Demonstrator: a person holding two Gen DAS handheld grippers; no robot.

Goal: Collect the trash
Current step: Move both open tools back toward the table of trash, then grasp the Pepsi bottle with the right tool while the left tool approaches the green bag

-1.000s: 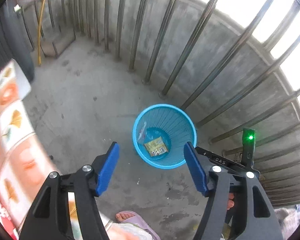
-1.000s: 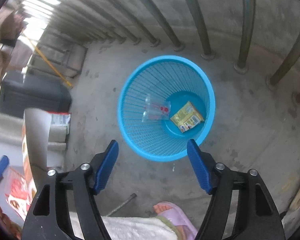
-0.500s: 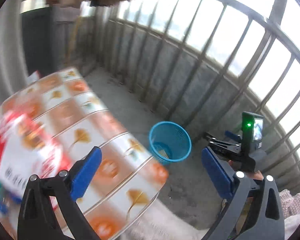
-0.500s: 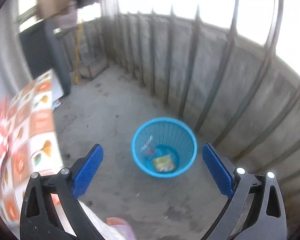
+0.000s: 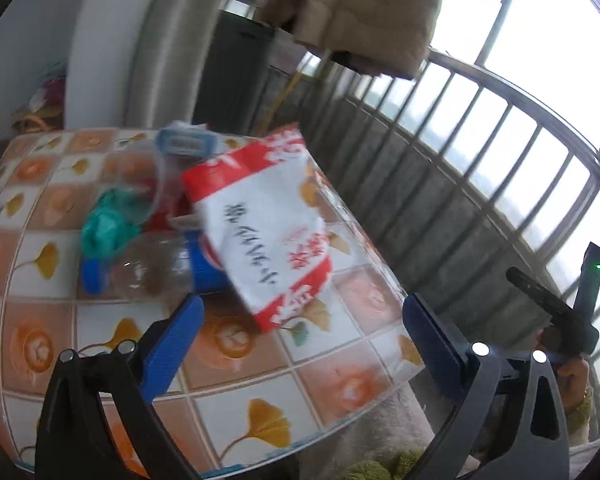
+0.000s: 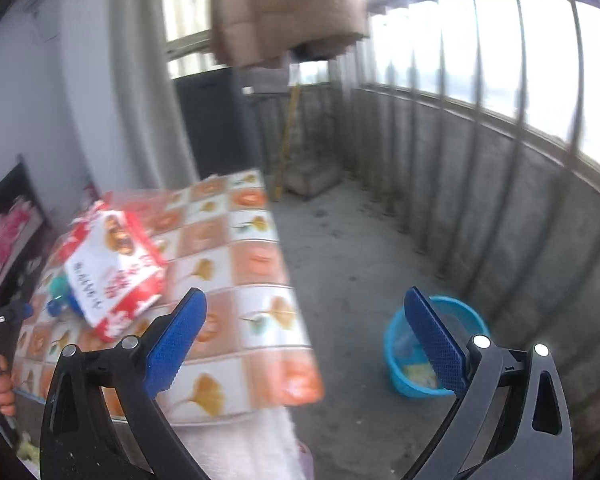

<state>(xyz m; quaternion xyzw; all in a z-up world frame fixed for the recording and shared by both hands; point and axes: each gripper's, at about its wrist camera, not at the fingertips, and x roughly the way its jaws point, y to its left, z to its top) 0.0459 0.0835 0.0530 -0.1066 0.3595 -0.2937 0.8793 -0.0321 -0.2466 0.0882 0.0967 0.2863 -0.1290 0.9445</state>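
A red and white snack bag [image 5: 266,224] [image 6: 114,268] lies on the tiled table [image 5: 236,364] [image 6: 256,280], tilted over other trash. Beside it lie a green crumpled wrapper [image 5: 106,226], a clear plastic bottle [image 5: 148,268] with a blue cap, and a blue-edged packet [image 5: 182,142]. My left gripper [image 5: 302,338] hovers open over the table's near part, short of the bag, nothing between its fingers. My right gripper [image 6: 306,338] is open and empty above the table's corner. The blue mesh bin [image 6: 400,356] stands on the floor at the right, a yellow packet inside.
A railing of metal bars on a low concrete wall [image 6: 500,184] runs along the right. A beige padded jacket [image 5: 364,12] [image 6: 284,12] hangs overhead. A dark cabinet [image 6: 216,120] stands behind the table. The other hand-held gripper [image 5: 556,320] shows at the right edge.
Both grippers swung away from the blue bin and up toward the table, their jaws spread wider. The bin left the left view; the trash pile came into it.
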